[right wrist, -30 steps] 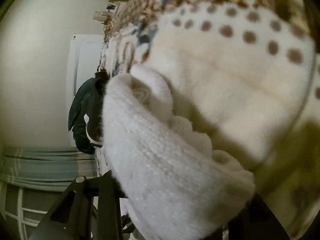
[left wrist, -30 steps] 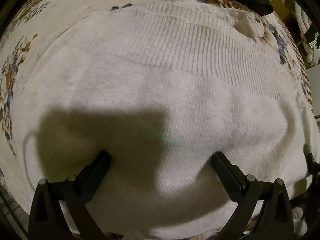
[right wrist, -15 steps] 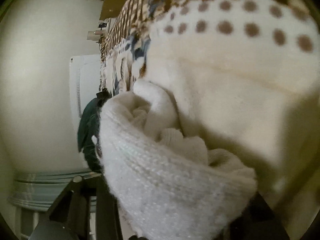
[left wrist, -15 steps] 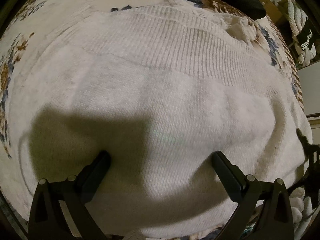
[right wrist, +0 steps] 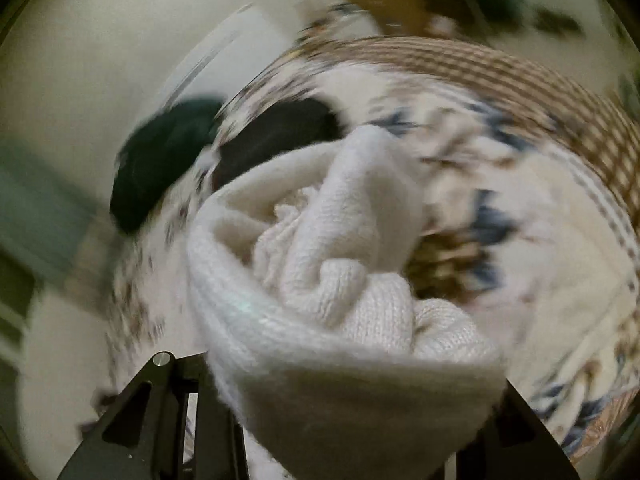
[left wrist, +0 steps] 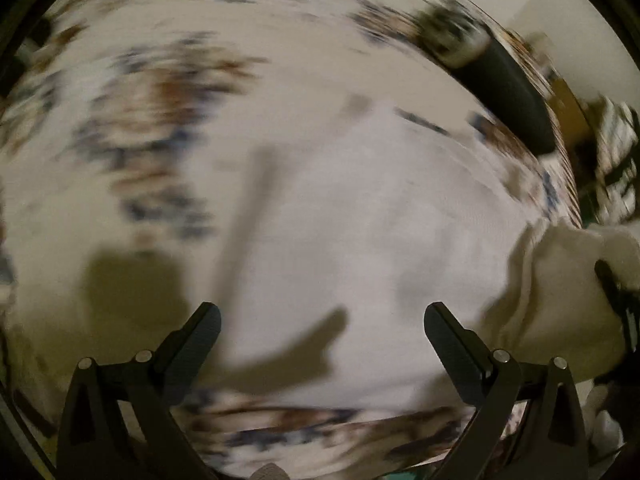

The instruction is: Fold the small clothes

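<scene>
Though blurred by motion, shows plenty in both views. In the left wrist view, left gripper (left wrist: 322,320) with jaws spread wide and nothing between them, hovering above a white knitted garment (left wrist: 360,240) spread flat on a floral bedspread (left wrist: 132,92). Dark shadows of the fingers cast on the knit just below the tips. At the right edge of that view, a bunched fold of the same white knit lifted off the surface, with a dark gripper finger against it. Far right, a black item (left wrist: 508,88) lying on the bedspread, beyond it pale wall and cluttered shelves too smeared to make out.

In the right wrist view, right gripper (right wrist: 352,412) clamped on a thick gathered bundle of the white knitted garment (right wrist: 332,280); jaws held partly apart by the wad of fabric, fingertips hidden beneath it, only the black finger bases visible left and right. Bundle rolled over on itself, ribbed edge nearest the camera, folds tucked inside. Behind the bundle, the floral bedspread (right wrist: 520,184) with a brown checked border (right wrist: 500,76) at the far side. On the far left part of the bed, the black item (right wrist: 280,132), and just beside it a dark green item (right wrist: 160,164) at the bed's edge. Left of that, pale wall.
</scene>
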Demonstrator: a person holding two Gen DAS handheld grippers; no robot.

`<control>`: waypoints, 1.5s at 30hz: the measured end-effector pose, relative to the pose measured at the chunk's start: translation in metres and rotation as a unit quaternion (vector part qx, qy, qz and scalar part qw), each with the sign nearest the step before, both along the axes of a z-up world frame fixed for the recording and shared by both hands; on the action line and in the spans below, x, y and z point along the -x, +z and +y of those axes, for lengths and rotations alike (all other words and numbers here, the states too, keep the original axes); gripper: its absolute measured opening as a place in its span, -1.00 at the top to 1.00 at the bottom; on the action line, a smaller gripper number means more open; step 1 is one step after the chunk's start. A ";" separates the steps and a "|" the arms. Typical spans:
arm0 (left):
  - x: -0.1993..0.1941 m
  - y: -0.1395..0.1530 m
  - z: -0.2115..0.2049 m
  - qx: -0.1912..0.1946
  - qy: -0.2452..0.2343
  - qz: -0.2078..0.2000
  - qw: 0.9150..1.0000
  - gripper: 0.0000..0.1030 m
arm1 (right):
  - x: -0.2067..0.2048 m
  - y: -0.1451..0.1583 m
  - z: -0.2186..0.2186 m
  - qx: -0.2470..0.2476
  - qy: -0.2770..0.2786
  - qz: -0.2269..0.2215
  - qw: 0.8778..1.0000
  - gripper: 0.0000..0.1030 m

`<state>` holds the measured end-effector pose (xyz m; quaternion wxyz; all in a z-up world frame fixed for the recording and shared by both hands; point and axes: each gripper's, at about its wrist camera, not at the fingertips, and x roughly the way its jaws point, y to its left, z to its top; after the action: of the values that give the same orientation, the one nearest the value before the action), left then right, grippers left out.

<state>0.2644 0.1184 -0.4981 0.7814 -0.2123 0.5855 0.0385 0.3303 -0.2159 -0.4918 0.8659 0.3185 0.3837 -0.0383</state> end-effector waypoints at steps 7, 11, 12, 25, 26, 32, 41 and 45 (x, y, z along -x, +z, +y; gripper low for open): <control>0.067 -0.013 0.121 -0.031 0.134 0.034 0.990 -1.00 | 0.013 -0.024 0.214 0.183 0.218 0.006 0.959 0.29; 0.095 -0.027 0.155 -0.030 0.177 0.048 0.983 -1.00 | 0.042 -0.070 0.312 0.295 0.351 0.049 0.887 0.26; 0.098 -0.029 0.159 -0.026 0.182 0.050 0.982 -1.00 | 0.051 -0.073 0.322 0.310 0.362 0.056 0.877 0.15; 0.081 -0.007 0.099 0.109 0.161 -0.003 0.981 -1.00 | 0.049 0.011 0.203 0.012 0.408 0.147 0.901 -0.57; 0.075 -0.007 0.089 0.119 0.155 -0.004 0.981 -1.00 | 0.041 0.014 0.182 0.025 0.386 0.153 0.909 -0.58; 0.037 -0.041 0.031 0.152 0.172 0.019 0.973 -1.00 | -0.013 -0.002 0.084 0.022 0.306 0.180 0.935 -0.63; 0.083 -0.076 0.050 0.216 0.343 -0.027 0.914 -0.37 | -0.114 -0.097 0.068 -0.088 0.362 0.232 0.899 -0.63; 0.100 -0.073 0.042 0.258 0.362 -0.054 0.894 -0.58 | -0.146 -0.139 0.086 -0.167 0.408 0.243 0.864 -0.63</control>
<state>0.1641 0.1600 -0.5713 0.6617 -0.6054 0.4143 0.1548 0.4760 -0.1299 -0.6307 0.6173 0.2541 0.6784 0.3068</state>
